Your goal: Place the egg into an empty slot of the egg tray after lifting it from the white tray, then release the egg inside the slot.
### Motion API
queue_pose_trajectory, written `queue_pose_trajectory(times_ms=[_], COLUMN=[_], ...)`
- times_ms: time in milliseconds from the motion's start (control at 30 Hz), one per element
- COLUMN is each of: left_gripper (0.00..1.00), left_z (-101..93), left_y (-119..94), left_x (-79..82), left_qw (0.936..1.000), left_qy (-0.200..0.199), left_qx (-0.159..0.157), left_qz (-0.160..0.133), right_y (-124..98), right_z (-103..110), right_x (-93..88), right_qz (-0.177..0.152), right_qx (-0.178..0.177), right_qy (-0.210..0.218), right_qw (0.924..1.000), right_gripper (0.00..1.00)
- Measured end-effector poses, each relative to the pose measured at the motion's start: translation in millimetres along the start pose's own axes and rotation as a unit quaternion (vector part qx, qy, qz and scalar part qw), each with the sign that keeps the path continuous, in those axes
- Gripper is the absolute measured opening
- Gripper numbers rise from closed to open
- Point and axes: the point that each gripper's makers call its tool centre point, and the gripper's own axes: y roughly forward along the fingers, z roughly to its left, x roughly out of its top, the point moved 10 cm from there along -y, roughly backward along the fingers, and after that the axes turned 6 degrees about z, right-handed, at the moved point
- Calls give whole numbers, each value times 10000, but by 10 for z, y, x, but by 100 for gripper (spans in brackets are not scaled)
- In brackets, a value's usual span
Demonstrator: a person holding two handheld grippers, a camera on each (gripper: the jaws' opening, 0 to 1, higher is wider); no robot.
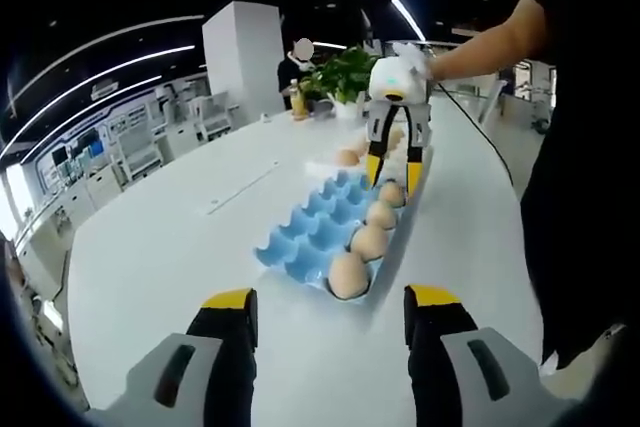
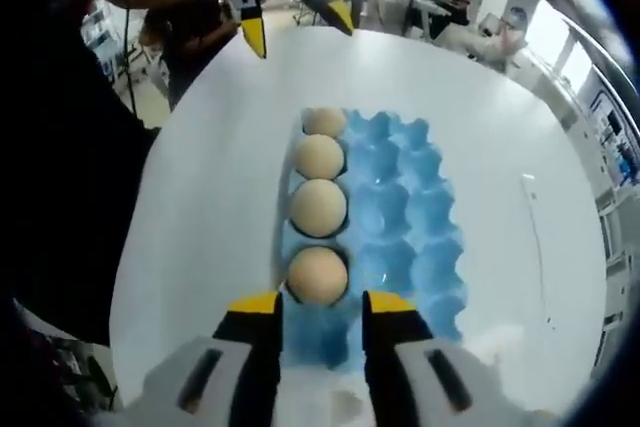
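The blue egg tray [image 2: 400, 217] is lying on the white desk [image 2: 200, 207], its long axis running away from the right gripper [image 2: 318, 309] toward the left gripper [image 2: 298, 29]. Four eggs are sitting in a single row along one long edge; the nearest egg [image 2: 317, 275] is resting in its slot just ahead of the right gripper's jaws, which are standing apart and holding nothing. In the left gripper view, the left gripper [image 1: 332, 307] is hanging short of the tray's near end [image 1: 300, 247], jaws apart and empty. More eggs [image 1: 347, 157] are lying beyond the tray's far end.
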Motion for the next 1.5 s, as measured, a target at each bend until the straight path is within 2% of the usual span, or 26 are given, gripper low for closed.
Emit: queue_pose_trajectory(times_ms=[333, 533, 767, 867, 1167, 1300, 1500], left_gripper=[60, 60, 60, 60, 60, 60, 59], left_z=[1, 8, 13, 8, 4, 9, -2], left_y=[17, 21, 47, 64, 82, 74, 98], left_x=[18, 30, 60, 77, 112, 111, 115], left_qw=[10000, 10000, 9999, 9999, 9997, 9998, 9997], left_qy=[34, 33, 87, 97, 155, 148, 131], left_qx=[-37, -45, -67, -103, -132, -120, -158], left_qz=[10, 27, 75, 62, 104, 117, 124], right_y=[-110, -265, -481, -555, -739, -846, -951], right_z=[24, 52, 124, 153, 186, 204, 285], right_x=[-252, -573, -987, -1169, -1532, -1752, -2053], right_qz=[68, 142, 283, 340, 500, 560, 892], right_qx=[-105, -283, -477, -517, -814, -951, -1120], right_qy=[284, 597, 1039, 1329, 1738, 2076, 2312], right_qw=[9995, 9977, 9930, 9892, 9801, 9720, 9623], right_gripper=[31, 37, 37, 38, 41, 41, 38])
